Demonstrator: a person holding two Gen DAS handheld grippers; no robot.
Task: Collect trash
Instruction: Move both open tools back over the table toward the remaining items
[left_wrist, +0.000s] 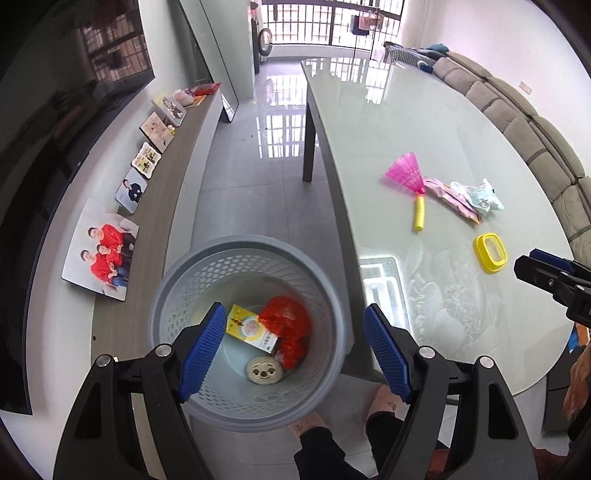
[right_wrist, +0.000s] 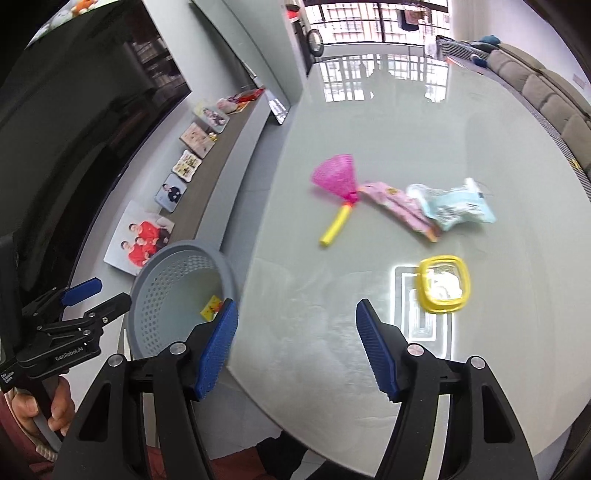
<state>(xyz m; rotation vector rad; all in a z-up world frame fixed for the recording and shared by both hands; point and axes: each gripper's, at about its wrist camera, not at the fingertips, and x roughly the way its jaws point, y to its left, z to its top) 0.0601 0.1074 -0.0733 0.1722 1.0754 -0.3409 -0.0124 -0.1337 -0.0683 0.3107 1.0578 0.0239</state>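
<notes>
Left gripper (left_wrist: 295, 350) jaws apart, empty, above bin (left_wrist: 184, 273). Right gripper (right_wrist: 297, 350) likewise apart, empty, over table (right_wrist: 369, 129). Between pickups, probably. Next: reach for crumpled wrappers (right_wrist: 424, 210) beyond yellow lid (right_wrist: 443, 284), clamp, carry to bin.

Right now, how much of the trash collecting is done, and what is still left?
Done: the basket on the floor holds a red bag, a yellow packet and a round smiley piece. In hand: nothing; both grippers' jaws stand open and empty. Left on the table: pink fan, pink wrapper, pale blue wrapper, yellow lid.
</notes>
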